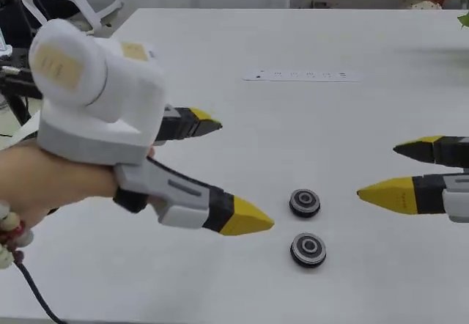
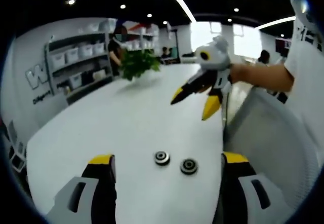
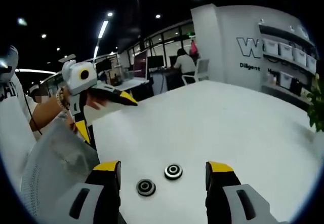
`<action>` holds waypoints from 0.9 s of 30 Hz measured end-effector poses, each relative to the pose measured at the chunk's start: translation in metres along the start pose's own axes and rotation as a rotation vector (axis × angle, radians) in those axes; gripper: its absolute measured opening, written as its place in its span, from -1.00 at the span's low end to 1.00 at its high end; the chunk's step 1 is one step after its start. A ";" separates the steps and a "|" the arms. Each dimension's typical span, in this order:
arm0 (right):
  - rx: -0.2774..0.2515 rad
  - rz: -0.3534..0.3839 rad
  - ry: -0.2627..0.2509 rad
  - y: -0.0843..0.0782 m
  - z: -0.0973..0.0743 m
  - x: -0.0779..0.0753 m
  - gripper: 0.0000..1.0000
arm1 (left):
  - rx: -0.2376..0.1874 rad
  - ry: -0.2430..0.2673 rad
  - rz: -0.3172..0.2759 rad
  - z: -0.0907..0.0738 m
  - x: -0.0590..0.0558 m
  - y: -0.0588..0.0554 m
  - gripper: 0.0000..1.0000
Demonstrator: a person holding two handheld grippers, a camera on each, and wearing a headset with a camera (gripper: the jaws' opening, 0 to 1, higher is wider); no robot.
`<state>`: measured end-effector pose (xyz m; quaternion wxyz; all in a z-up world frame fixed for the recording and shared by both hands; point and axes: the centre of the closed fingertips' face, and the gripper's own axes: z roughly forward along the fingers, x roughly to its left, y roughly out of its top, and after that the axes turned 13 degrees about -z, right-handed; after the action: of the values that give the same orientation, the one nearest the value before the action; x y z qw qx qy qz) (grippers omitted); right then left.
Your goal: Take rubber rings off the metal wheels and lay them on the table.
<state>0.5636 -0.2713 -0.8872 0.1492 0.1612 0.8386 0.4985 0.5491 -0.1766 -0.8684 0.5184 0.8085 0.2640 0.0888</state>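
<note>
My left gripper [image 1: 238,174]: jaws stood wide apart, empty, above table [image 1: 330,111]. My right gripper [image 1: 379,170]: jaws apart, empty. Far wheel [image 1: 304,202] and near wheel [image 1: 308,250] lay flat betw. grippers, close together; rubber rings [image 1: 293,204] on both. Risk, my judgement: wheels loose on smooth top, could skid if pinched off-centre; pointed tip could slip off ring, knock neighbour.

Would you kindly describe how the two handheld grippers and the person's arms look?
Both the left gripper and right gripper have white housings, grey jaws with black sections and pointed yellow tips. A black cable hangs below the left one. The wrist behind it wears a beaded bracelet.
</note>
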 end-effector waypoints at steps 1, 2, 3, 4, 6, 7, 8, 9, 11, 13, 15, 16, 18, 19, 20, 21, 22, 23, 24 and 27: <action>-0.004 -0.013 0.001 0.003 0.004 -0.002 0.33 | -0.012 -0.005 -0.004 0.004 0.001 0.004 0.71; -0.007 -0.023 0.003 0.005 0.007 -0.002 0.32 | -0.022 -0.009 -0.006 0.008 0.001 0.007 0.70; -0.013 -0.030 0.007 0.007 0.010 -0.003 0.31 | -0.031 -0.013 -0.002 0.012 0.002 0.010 0.68; -0.021 -0.037 0.012 0.010 0.013 -0.003 0.29 | -0.036 -0.016 0.000 0.015 0.002 0.012 0.67; -0.048 -0.043 0.018 0.014 0.020 -0.004 0.23 | -0.050 -0.022 0.013 0.026 0.003 0.015 0.65; -0.058 -0.043 0.021 0.015 0.022 -0.004 0.20 | -0.061 -0.029 0.020 0.031 0.003 0.016 0.63; -0.074 -0.044 0.031 0.016 0.026 -0.003 0.17 | -0.067 -0.032 0.021 0.035 0.004 0.016 0.60; -0.083 -0.042 0.036 0.015 0.028 -0.002 0.13 | -0.074 -0.036 0.021 0.041 0.005 0.015 0.57; -0.109 -0.032 0.046 0.012 0.033 0.000 0.06 | -0.075 -0.041 0.027 0.050 0.005 0.011 0.50; -0.114 -0.004 0.058 0.002 0.036 0.003 -0.04 | -0.079 -0.041 0.047 0.055 0.003 0.006 0.43; -0.079 -0.025 0.083 -0.012 0.038 0.010 -0.11 | -0.097 -0.033 0.066 0.060 0.002 -0.001 0.35; -0.062 -0.045 0.096 -0.017 0.038 0.013 -0.14 | -0.105 -0.031 0.062 0.061 0.002 -0.005 0.29; -0.057 -0.047 0.108 -0.024 0.040 0.016 -0.19 | -0.117 -0.038 0.040 0.065 0.001 -0.013 0.22; -0.056 -0.045 0.115 -0.026 0.041 0.018 -0.24 | -0.118 -0.042 0.030 0.066 0.000 -0.015 0.19; -0.052 -0.037 0.133 -0.031 0.043 0.021 -0.27 | -0.116 -0.045 0.024 0.067 0.000 -0.018 0.17; -0.032 -0.033 0.156 -0.038 0.045 0.026 -0.30 | -0.111 -0.046 0.026 0.069 -0.001 -0.022 0.13; -0.004 -0.050 0.170 -0.045 0.047 0.029 -0.31 | -0.105 -0.048 0.029 0.071 -0.001 -0.026 0.11; 0.009 -0.058 0.175 -0.049 0.048 0.031 -0.33 | -0.099 -0.049 0.026 0.072 0.000 -0.029 0.07; 0.024 -0.063 0.182 -0.054 0.049 0.033 -0.35 | -0.091 -0.051 0.022 0.073 0.000 -0.033 0.04; 0.054 -0.059 0.195 -0.063 0.051 0.036 -0.38 | -0.051 -0.061 0.031 0.078 -0.003 -0.046 0.00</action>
<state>0.5441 -0.2443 -0.9692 0.0768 0.0911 0.8667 0.4843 0.5637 -0.2248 -0.9432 0.5452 0.8014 0.2331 0.0785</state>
